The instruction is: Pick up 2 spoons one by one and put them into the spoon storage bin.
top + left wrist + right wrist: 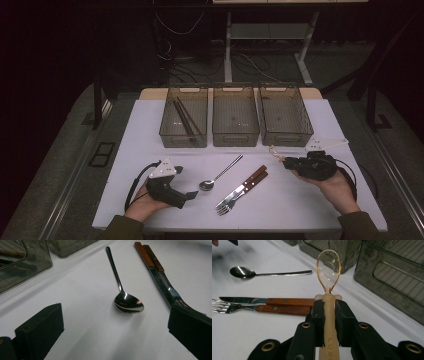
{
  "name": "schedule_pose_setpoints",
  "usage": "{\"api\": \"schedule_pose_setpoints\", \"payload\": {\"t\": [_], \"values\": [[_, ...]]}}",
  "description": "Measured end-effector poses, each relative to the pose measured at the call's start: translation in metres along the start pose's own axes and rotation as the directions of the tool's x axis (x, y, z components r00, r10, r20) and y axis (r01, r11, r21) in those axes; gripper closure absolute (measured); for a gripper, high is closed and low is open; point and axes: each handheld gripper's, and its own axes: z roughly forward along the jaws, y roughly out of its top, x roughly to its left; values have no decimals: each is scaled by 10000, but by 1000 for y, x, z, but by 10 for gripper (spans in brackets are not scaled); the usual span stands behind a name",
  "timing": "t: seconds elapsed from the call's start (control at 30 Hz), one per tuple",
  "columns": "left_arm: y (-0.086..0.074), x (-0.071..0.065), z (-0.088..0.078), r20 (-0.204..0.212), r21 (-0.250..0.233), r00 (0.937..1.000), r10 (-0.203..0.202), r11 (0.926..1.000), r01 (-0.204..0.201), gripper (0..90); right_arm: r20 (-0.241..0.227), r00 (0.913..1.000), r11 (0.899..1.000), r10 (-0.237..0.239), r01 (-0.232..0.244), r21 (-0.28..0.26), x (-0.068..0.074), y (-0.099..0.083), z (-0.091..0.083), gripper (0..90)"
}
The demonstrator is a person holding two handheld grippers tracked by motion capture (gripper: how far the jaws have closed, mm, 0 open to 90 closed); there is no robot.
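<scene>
My right gripper (329, 312) is shut on the beige handle of a clear plastic spoon (329, 270), whose bowl points toward the bins. In the high view it hovers at the table's right (292, 162), the plastic spoon (275, 151) sticking out to the left. My left gripper (186, 182) rests open at the front left, jaws wide apart (117, 322). A metal spoon (128, 303) lies just ahead of them, untouched, seen from above mid-table (220, 172). Right of it lie a wooden-handled knife (248, 183) and fork (235, 197) side by side.
Three smoky see-through bins stand in a row at the back: the left bin (183, 141) holds dark chopsticks (184, 117), while the middle bin (235, 141) and right bin (286, 141) look bare. A white sheet (150, 150) covers the table. Cables and desk legs lie beyond.
</scene>
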Motion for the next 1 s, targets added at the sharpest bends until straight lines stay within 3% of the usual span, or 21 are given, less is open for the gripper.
{"api": "schedule_pose_setpoints", "payload": {"t": [0.23, 0.73, 1.0], "values": [[1, 0, 3, -371, 183, 9992, -162, 9997, 169, 0, 31, 10000, 9997, -35, 35, -243, -2, 8, 1, 789], [1, -1, 2, -230, 30, 9997, -13, 10000, 13, 0, 22, 9998, 9987, -213, 213, -453, -1, 32, 9, 789], [1, 0, 1, -255, 81, 9997, 31, 10000, -29, 0, 89, 9997, 9963, -222, 229, -828, -4, 53, 16, 789]]}}
